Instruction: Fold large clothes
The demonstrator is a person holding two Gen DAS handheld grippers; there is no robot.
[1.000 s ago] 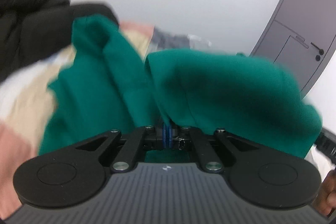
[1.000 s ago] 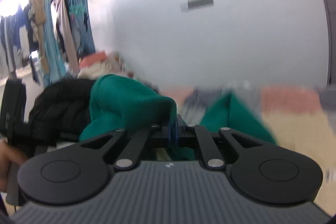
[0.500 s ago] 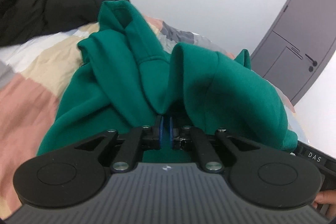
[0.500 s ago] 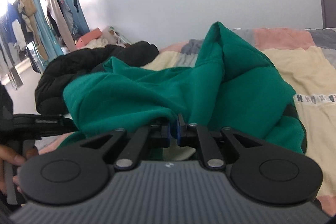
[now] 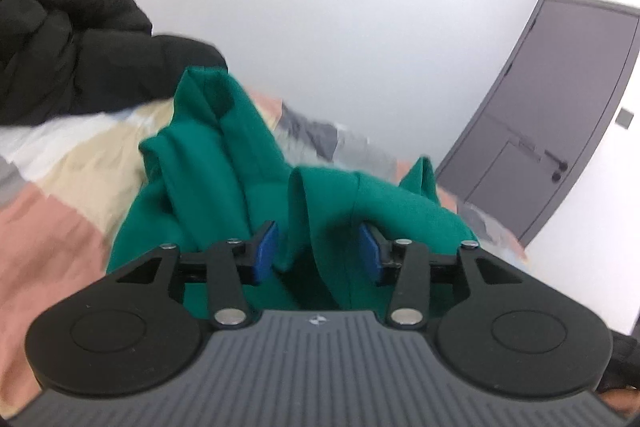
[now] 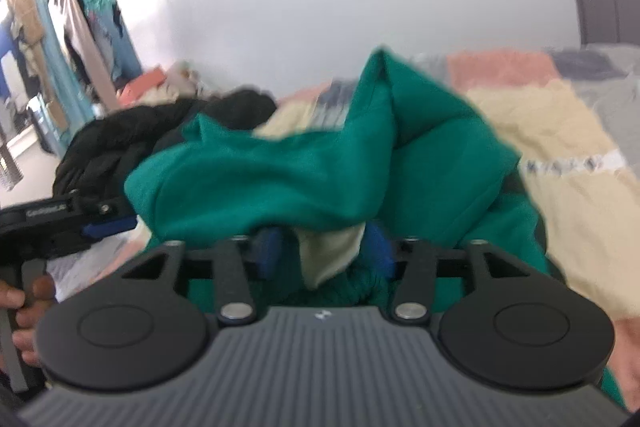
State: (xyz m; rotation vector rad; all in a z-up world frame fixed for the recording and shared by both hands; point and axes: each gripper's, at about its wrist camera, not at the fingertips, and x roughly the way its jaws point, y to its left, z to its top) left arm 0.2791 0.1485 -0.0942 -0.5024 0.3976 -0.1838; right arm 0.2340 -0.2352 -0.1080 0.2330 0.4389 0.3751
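Green cloth, a large sweatshirt (image 5: 224,167), is heaped in folds on the patchwork bedspread (image 5: 72,163); everything else is placed against it. The left claw (image 5: 318,253) is seen at the sweatshirt's near edge with its jaws just opened: the blue pads (image 5: 266,251) stand apart, a fold of green fabric hangs loose between them, and neither pad is seen pressing on it. The right claw (image 6: 324,247) is likewise found at the sweatshirt's near edge, its jaws just spread; between its pads a pale inner layer and green fabric are seen, slack and not pinched. A black padded jacket (image 5: 60,55) is piled behind the sweatshirt, touching its far side in the right wrist view. A grey door (image 5: 560,115) is set in the white wall beyond the sweatshirt. In the right wrist view the other gripper (image 6: 60,223) is held by a hand (image 6: 24,303) just beside the sweatshirt, and hanging clothes (image 6: 76,27) are seen well behind the jacket.
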